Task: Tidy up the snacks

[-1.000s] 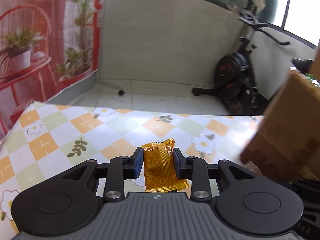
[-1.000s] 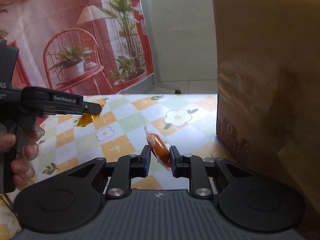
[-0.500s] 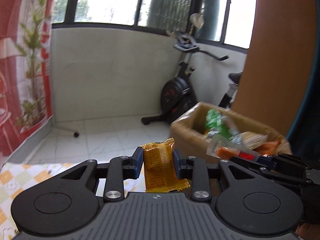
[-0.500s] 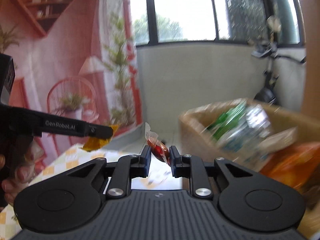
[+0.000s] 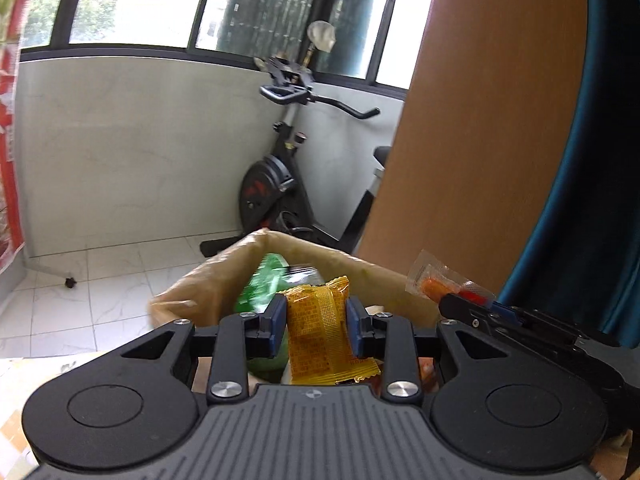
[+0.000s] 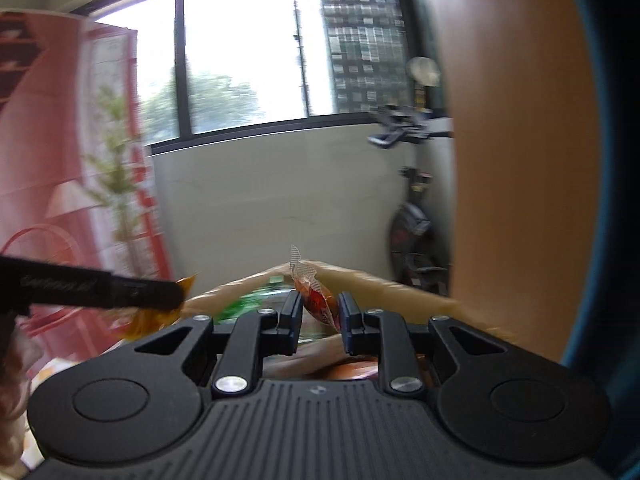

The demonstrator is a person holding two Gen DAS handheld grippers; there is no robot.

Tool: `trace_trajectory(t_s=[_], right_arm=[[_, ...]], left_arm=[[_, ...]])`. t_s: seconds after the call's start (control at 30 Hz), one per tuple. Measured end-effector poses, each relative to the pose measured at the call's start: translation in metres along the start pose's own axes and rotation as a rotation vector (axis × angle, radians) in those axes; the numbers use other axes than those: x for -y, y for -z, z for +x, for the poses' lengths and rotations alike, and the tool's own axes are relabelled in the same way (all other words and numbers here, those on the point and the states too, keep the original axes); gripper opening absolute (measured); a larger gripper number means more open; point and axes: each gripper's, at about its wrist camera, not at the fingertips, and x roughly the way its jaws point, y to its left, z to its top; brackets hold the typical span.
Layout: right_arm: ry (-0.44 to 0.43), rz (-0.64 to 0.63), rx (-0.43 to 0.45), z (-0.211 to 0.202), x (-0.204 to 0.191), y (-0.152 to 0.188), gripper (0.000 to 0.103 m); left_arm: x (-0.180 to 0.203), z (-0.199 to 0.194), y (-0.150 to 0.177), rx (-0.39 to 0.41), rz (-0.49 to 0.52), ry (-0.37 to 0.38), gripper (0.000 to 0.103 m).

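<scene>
your left gripper [image 5: 316,326] fingers clamp yellow foil snack packet [image 5: 320,334]; right gripper [image 6: 319,312] fingers pinch clear-wrapped red candy [image 6: 316,300], both above open brown cardboard box [image 5: 208,284] already holding snacks. judged: release left.

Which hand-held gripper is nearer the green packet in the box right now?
Left. The left hand-held gripper, shut on the yellow snack, sits right beside the green packet. The right hand-held gripper, holding the orange candy, is farther along the cardboard box.
</scene>
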Motion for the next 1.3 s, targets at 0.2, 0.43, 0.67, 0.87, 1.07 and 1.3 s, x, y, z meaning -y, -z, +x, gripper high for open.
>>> trace_trajectory(t_s=[0.2,0.43,0.67,0.87,1.07,1.3], right_arm=[[0.063,0.03,-0.037,0.018,0.04,0.003,0.021],[0.077,0.034,-0.083,0.028,0.054,0.013,0.022],[0.09,0.026,-0.096,0.017,0.052,0.012,0.028],[0.062,0.026,-0.076,-0.001,0.038,0.002,0.035],[0.02,0.027,-0.064,-0.02,0.015,-0.007,0.048],[-0.035,0.005,-0.057,-0.042,-0.021,-0.012,0.076]], left_arm=[[0.013,0.042,-0.009,-0.016,0.035,-0.013,0.034],[0.017,0.065,-0.012,-0.046,0.075,-0.072,0.041],[0.007,0.044,-0.014,-0.041,0.051,-0.106,0.067],[-0.008,0.001,-0.011,-0.029,0.021,-0.156,0.081],[-0.025,-0.046,-0.007,0.002,-0.012,-0.216,0.091],[-0.042,-0.105,-0.001,0.042,-0.054,-0.286,0.095]])
